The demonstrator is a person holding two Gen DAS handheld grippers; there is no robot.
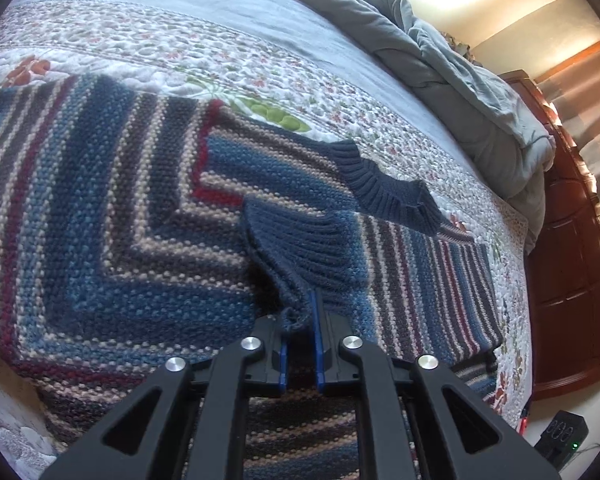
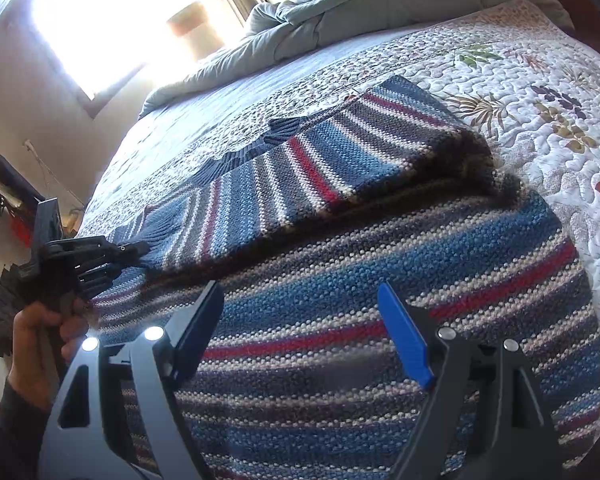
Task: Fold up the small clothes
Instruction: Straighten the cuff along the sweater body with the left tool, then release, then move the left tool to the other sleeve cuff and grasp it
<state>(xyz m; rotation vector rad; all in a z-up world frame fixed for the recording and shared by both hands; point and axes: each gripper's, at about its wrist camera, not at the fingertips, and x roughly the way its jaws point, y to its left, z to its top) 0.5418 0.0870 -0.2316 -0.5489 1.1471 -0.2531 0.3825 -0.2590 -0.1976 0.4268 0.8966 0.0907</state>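
My left claw (image 1: 300, 312) is pinched nearly closed on the ribbed navy cuff (image 1: 300, 240) of the striped knit sweater (image 1: 100, 208), a few loose yarn loops bunched between its blue pads. My right claw (image 2: 300, 320) hovers with its jaws spread wide and nothing in them, low over the sweater's body. The sweater lies spread across the bed, its sleeve (image 2: 320, 168) folded in over the chest and the ribbed collar (image 1: 392, 184) toward the far edge.

I judge this knit thick, soft and fairly heavy for a small garment: it will drape and sag rather than hold a crease, and the open stitch will stretch or snag if I drag it by a few strands. The ribbing is the firmest place to grip, so the cuff and hem are where I would take hold, catching a full fold of fabric and not single loops. I cannot quite tell from the left view whether I have the whole cuff or only its edge.

Under it is a quilted floral bedspread (image 2: 520, 92), soft and grippy enough that the wool will not slide. A rumpled grey comforter (image 1: 440, 52) is heaped at the far side, a dark wooden bed frame (image 1: 568, 260) stands beyond, and a bright window (image 2: 112, 20) washes out that corner of the room
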